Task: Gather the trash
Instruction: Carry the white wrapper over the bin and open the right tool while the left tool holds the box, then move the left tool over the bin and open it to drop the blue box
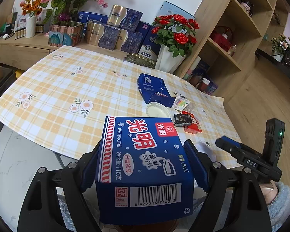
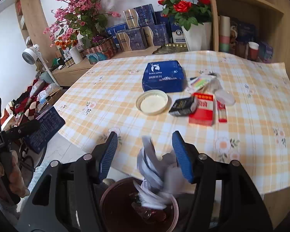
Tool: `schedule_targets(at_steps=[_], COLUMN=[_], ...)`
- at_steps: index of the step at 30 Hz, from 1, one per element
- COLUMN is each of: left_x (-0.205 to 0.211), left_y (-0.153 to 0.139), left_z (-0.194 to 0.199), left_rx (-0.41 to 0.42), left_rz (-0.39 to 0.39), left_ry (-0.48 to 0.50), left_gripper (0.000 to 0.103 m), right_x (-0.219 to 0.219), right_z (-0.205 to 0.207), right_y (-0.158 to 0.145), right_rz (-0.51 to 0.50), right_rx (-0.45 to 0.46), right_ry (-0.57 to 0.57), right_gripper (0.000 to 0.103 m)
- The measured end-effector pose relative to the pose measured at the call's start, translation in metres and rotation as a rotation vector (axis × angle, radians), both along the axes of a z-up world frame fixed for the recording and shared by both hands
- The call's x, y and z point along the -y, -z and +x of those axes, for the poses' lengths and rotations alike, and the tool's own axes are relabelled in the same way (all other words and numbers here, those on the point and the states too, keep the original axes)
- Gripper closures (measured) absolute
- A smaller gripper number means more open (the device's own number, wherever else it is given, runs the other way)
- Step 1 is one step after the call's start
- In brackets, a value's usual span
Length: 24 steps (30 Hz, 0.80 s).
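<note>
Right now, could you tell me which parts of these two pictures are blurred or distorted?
Right wrist view: the white paper between the right claw's fingers is smeared by motion blur, and the table's far edge curves. Left wrist view: the blue carton in the left claw reads sharp; only the fisheye bends the shelf.

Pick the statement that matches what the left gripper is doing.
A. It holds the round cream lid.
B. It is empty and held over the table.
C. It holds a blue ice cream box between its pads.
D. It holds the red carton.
C: in the left wrist view the left gripper has its blue pads pressed on both sides of the blue ice cream box, while the round cream lid and red carton lie on the table.
</note>
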<state>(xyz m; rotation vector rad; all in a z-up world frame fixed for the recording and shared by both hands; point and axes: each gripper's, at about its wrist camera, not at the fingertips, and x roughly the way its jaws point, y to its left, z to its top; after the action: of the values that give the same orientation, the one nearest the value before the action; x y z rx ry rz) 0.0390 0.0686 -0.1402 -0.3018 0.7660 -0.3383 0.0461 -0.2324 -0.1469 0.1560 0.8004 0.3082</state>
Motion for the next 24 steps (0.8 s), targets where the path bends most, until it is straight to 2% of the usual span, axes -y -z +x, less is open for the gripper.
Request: schedule_targets(at_steps=[4,11,13,18,24], left_x=[-0.001,0.008,0.014,0.041,0.078], left_y=[0.005,0.010,0.017,0.036,0.079], left_z=[-0.001,-0.002,-0.002,-0.004,-0.008], left_rx=[-0.019,-0.030,-0.051,-0.097,-0.185], left_rz=[-0.005,0.014,0.021,0.094,0.213], left_ry=[0.003,0.034,0.059,0.163,0.322], left_gripper=[0.023,0.023,0.023,0.023,0.023], right_x=[0.007,0.018,0.018,0.024,0.035], right_z=[-0.003,-0.014,-0.018,-0.025,-0.027], right_y=[0.016,0.029,0.031,0.030,0.027], right_rz=[-0.017,0.027,0.006,0.002,0.021], right_rx=[-0.042,-0.066,-0.063,-0.040,-0.024], right_ry=[0.024,0.071,0.078,0.121,0.154], right_gripper=[0.043,0.042,0.028,0.009,0.006])
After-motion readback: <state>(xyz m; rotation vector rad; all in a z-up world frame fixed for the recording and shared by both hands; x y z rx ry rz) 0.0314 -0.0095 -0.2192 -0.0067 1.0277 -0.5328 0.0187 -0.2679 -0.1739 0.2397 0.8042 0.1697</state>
